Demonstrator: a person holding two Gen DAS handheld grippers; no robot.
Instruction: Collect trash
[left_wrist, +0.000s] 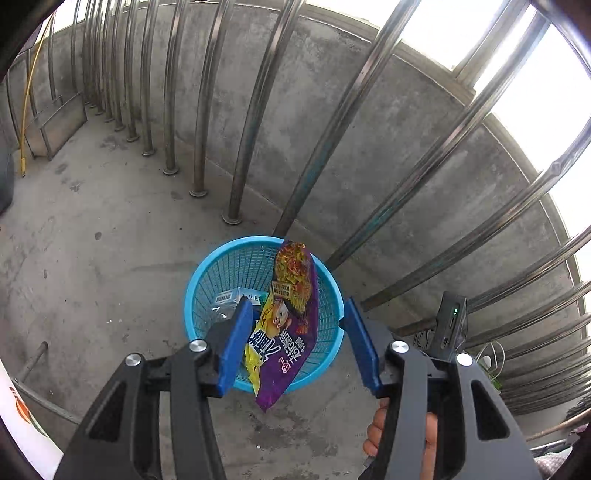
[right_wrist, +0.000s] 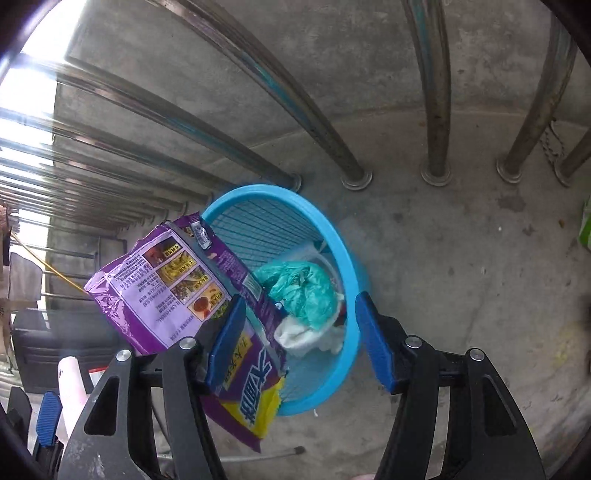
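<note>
A round blue mesh basket (left_wrist: 207, 266) (right_wrist: 343, 243) stands on the concrete floor by the railing. A purple and yellow snack bag (left_wrist: 291, 321) (right_wrist: 159, 291) hangs over its rim, tilted, with its top end above the basket. My left gripper (left_wrist: 297, 306) is open around the bag: the bag leans on the left pad and the right pad stands well apart. My right gripper (right_wrist: 301, 299) is open over the basket with nothing between its fingers; the bag lies beyond its left finger. Crumpled teal plastic (right_wrist: 303, 291), white tissue (right_wrist: 306, 338) and a small printed box (left_wrist: 229, 297) lie inside.
Steel railing bars (left_wrist: 240, 155) (right_wrist: 436, 110) rise from the floor just behind the basket, against a low concrete wall. A metal frame (left_wrist: 55, 125) and a yellow stick (left_wrist: 27, 110) stand far left. A green object (right_wrist: 585, 225) shows at the right edge. Bare floor lies left of the basket.
</note>
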